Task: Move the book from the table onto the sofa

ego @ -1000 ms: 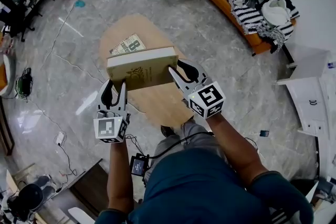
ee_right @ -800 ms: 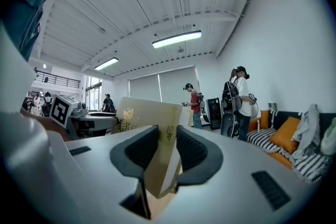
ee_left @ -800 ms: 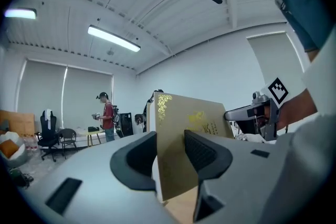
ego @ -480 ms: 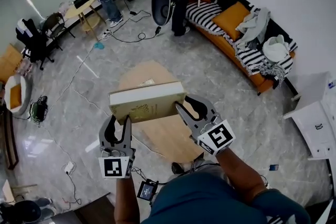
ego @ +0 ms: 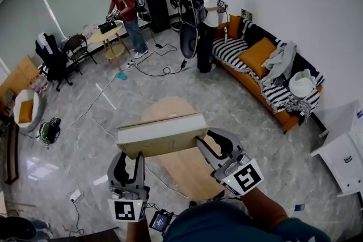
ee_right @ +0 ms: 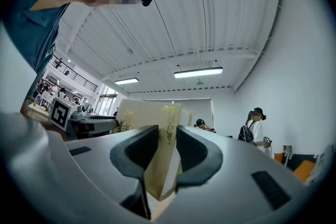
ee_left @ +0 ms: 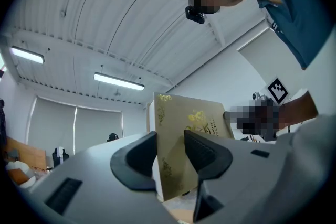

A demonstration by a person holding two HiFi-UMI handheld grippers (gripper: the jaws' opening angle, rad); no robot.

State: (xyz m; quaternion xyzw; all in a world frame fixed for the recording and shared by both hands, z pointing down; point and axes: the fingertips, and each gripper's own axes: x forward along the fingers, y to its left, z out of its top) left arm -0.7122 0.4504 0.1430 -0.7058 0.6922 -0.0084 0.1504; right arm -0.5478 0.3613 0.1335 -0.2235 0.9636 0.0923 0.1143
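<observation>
- The grey marble floor (ego: 266,116) lies open from the right jaws across to the sofa, with cables trailing well beyond the left jaws.
- The orange sofa (ego: 245,79) stands well apart, ahead and to the right of the jaws. A striped throw, an orange cushion (ego: 256,54) and heaped clothes cover much of its seat. A standing person (ego: 204,8) is at its far end.
- The oval wooden worktop (ego: 181,167) sits below the jaws, its far rim showing past the book.
- The book (ego: 161,136) is off the worktop, held level between both jaws. It is a thick hardback with a tan cover and gold ornament, its pale page block uppermost.
- The left gripper (ego: 128,160) has its jaws clamped on the book's left end.
- The right gripper (ego: 207,138) has its jaws pinching the right end.
</observation>
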